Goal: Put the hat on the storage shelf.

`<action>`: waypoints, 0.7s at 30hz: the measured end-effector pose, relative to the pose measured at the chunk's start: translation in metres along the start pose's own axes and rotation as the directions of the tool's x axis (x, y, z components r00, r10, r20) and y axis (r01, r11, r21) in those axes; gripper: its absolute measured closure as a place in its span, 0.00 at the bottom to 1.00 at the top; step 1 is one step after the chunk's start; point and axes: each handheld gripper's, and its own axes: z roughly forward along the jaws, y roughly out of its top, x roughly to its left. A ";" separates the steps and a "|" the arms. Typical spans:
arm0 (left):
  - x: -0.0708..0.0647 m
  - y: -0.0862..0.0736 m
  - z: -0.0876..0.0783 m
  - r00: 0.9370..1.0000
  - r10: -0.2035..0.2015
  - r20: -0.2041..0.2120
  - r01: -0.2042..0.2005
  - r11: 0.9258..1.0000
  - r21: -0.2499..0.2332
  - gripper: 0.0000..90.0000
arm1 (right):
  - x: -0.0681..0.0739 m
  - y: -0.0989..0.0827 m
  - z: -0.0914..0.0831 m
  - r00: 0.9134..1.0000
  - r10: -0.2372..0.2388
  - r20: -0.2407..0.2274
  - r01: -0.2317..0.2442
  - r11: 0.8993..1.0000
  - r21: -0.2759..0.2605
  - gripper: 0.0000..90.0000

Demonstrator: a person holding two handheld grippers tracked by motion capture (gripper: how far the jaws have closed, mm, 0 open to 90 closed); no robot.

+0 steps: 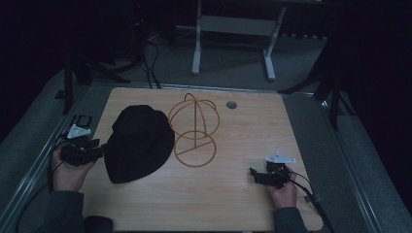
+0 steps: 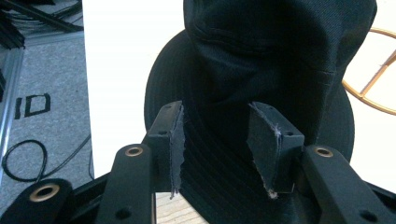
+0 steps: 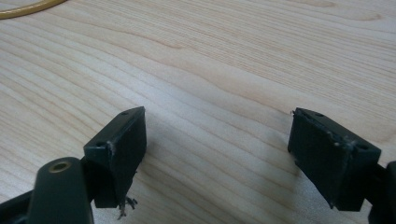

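- Tabletop: light wood surface, viewed from above in dim lighting.
- Black hat: a brimmed hat lying on the left half of the tabletop, crown up. Its right edge lies just beside the base ring of the wire stand.
- Wire hat stand: a gold-coloured frame with a domed cage on an upright stem above a flat circular base ring. It stands near the tabletop centre, beyond and to the right of the hat.
- Left tongs: held in the person's left hand at the left edge of the tabletop, pointing right toward the hat brim. In the left gripper view the left tongs stand partly open, the two pads on either side of the brim with a gap between them. Whether the pads touch the fabric cannot be determined.
- Right tongs: held in the person's right hand at the near right of the tabletop, well apart from the hat and stand. In the right gripper view the right tongs are spread wide over bare wood, holding nothing.
- Grey disc: a small round item set in the far part of the tabletop.
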 end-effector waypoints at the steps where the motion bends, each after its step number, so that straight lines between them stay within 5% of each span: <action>1: 0.000 0.000 0.000 1.000 0.000 0.000 0.000 1.000 0.000 0.63 | 0.000 0.000 0.000 1.000 0.000 0.000 0.000 1.000 0.000 0.22; 21: -0.004 0.007 0.000 0.997 0.037 0.069 -0.039 0.999 0.035 0.66 | 0.000 0.000 0.000 1.000 -0.001 0.000 0.001 1.000 0.000 0.21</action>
